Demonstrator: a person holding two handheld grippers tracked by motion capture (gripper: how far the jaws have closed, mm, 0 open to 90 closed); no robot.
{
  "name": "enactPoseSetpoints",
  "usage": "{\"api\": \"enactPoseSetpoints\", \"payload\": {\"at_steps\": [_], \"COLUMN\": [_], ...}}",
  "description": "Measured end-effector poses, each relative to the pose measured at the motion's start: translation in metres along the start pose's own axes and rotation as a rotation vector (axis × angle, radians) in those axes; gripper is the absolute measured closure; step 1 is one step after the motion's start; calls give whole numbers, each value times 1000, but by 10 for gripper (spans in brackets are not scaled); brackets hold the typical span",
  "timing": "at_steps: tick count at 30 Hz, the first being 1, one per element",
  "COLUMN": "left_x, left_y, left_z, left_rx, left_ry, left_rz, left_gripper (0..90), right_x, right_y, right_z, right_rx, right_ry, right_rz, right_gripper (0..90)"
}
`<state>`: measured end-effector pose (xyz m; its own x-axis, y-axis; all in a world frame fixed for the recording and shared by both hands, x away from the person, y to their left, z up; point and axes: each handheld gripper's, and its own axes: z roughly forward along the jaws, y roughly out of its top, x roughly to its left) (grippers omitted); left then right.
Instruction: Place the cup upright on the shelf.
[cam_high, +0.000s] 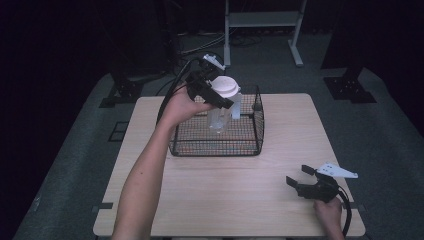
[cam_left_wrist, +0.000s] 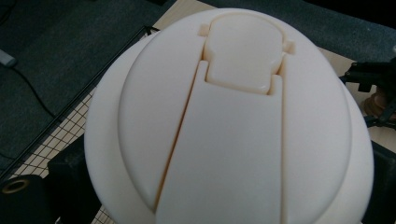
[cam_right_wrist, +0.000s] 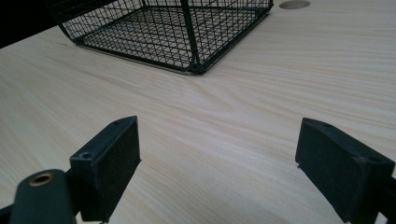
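A clear bottle with a cream flip-top lid is held by the left gripper above the wire basket at the far side of the table. The jaws are closed on it just under the lid, where the neck is stiffest. The bottle is judged light, probably empty, rigid, and smooth enough to slip or swing, since the body hangs tilted below the grip. A hold near the lid rim is considered safest. The right gripper rests low over the table near the front right corner, jaws spread wide and holding nothing.
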<state>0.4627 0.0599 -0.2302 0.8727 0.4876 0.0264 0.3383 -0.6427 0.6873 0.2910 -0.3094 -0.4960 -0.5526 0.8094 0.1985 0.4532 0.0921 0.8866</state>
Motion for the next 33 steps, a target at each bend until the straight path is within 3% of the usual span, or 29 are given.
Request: {"api": "enactPoseSetpoints", "payload": {"at_steps": [8, 23, 31, 33], "left_x": [16, 28, 39, 40], "left_y": [-1, -1, -11, -14], "left_z": [17, 41, 55, 61], "left_rx": [21, 47, 50, 61], "left_ry": [13, 39, 50, 69], "left_rz": [-48, -80, -109, -110], "left_gripper": [53, 53, 53, 53], "right_x": [0, -2, -2, -2], "right_y": [0, 0, 0, 0], "right_z": [0, -2, -1, -2], "right_rx": [-5, -17, -21, -20], "right_ry": [2, 6, 5, 6], "right_rz": [3, 8, 8, 13], "right_gripper": [129, 129, 129, 129]}}
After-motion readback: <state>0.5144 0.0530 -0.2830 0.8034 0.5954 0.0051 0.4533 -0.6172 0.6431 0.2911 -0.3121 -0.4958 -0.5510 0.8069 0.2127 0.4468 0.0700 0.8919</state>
